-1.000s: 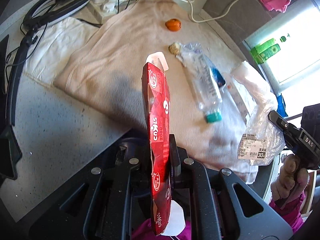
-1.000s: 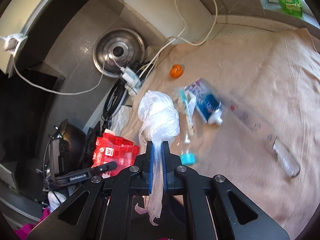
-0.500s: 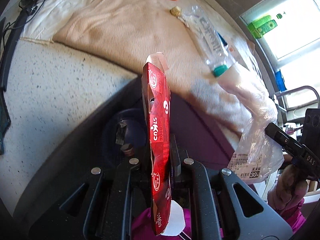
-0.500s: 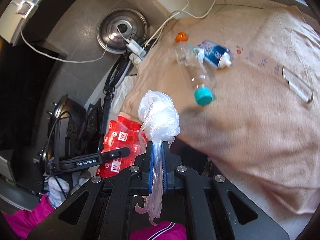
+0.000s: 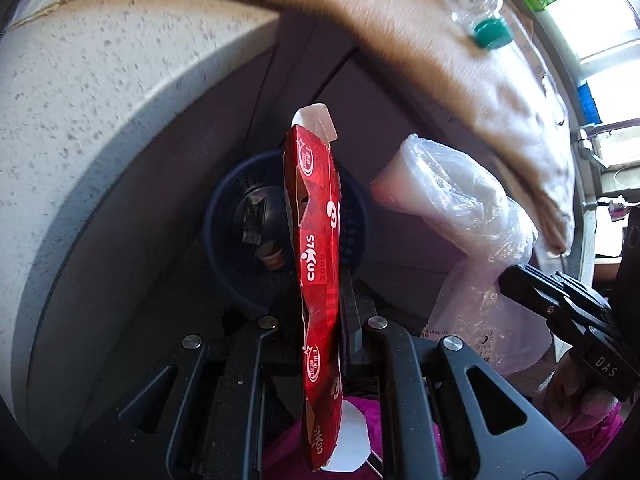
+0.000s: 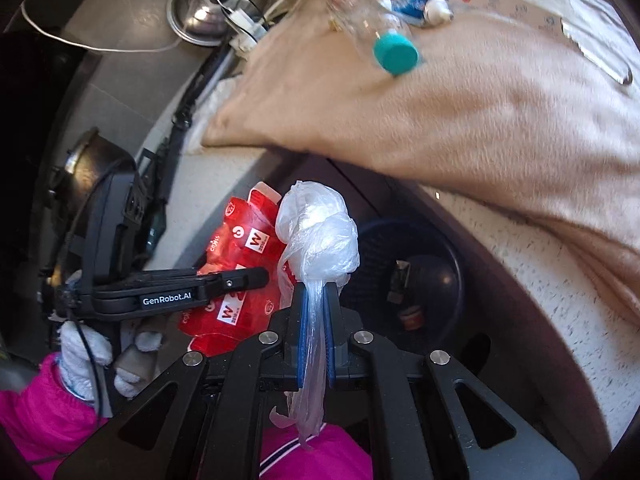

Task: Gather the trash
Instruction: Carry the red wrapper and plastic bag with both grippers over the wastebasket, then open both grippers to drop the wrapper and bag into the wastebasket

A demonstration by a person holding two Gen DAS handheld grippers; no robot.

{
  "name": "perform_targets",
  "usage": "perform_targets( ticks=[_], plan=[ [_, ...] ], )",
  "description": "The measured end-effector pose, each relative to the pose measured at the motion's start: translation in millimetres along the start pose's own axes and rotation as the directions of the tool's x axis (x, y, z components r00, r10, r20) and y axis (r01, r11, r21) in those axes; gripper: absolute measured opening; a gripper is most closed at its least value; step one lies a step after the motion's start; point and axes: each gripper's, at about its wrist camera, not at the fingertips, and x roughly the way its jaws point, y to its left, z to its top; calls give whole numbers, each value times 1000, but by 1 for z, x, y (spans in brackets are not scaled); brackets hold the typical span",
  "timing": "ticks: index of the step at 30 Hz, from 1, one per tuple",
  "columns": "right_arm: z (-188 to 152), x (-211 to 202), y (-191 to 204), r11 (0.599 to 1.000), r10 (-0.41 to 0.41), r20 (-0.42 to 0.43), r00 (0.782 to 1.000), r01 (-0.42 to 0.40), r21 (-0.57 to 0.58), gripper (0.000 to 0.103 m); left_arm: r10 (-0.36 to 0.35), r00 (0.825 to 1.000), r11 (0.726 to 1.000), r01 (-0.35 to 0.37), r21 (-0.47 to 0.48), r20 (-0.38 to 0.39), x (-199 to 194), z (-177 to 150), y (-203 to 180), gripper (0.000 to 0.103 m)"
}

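My left gripper [image 5: 320,280] is shut on a flattened red carton [image 5: 318,264], held edge-on above a dark blue bin [image 5: 236,240] on the floor below the counter edge. The carton [image 6: 240,264] and left gripper [image 6: 256,276] also show in the right wrist view. My right gripper [image 6: 315,292] is shut on a clear plastic bag [image 6: 320,236], held beside the bin [image 6: 440,272]. The bag [image 5: 464,216] and right gripper [image 5: 508,280] show in the left wrist view.
A clear bottle with a teal cap [image 6: 394,54], a blue-white wrapper [image 6: 420,6] and a clear plastic piece [image 6: 600,56] lie on the beige towel [image 6: 460,112] on the speckled counter [image 5: 80,100]. A steel pot lid [image 6: 216,8] and cables lie beyond.
Both grippers have come down off the counter to below its edge, carrying the carton and the bag toward the blue bin, which now sits just ahead of them.
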Motion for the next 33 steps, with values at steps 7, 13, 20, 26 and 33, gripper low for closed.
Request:
perform_targets(
  ticks=[7,13,20,26,33],
  plan=[
    [-9,32,-12,996,-92,-41,995,91,-16,6,38,997,999,-37,10,-68,38,2,0,10],
    [-10,53,-21,993,-118,-73,990,118,-4,6,62,993,998,-61,6,-99,59,8,11,12],
    [0,72,-26,990,-141,-88,986,142,-3,6,102,990,995,-102,7,-96,67,13,8,15],
    [8,77,-29,989,-146,-84,986,148,14,9,128,989,992,-128,7,-73,64,15,7,20],
    [13,79,-27,989,-141,-82,987,144,23,17,140,988,990,-140,1,-66,64,20,6,32]
  ],
)
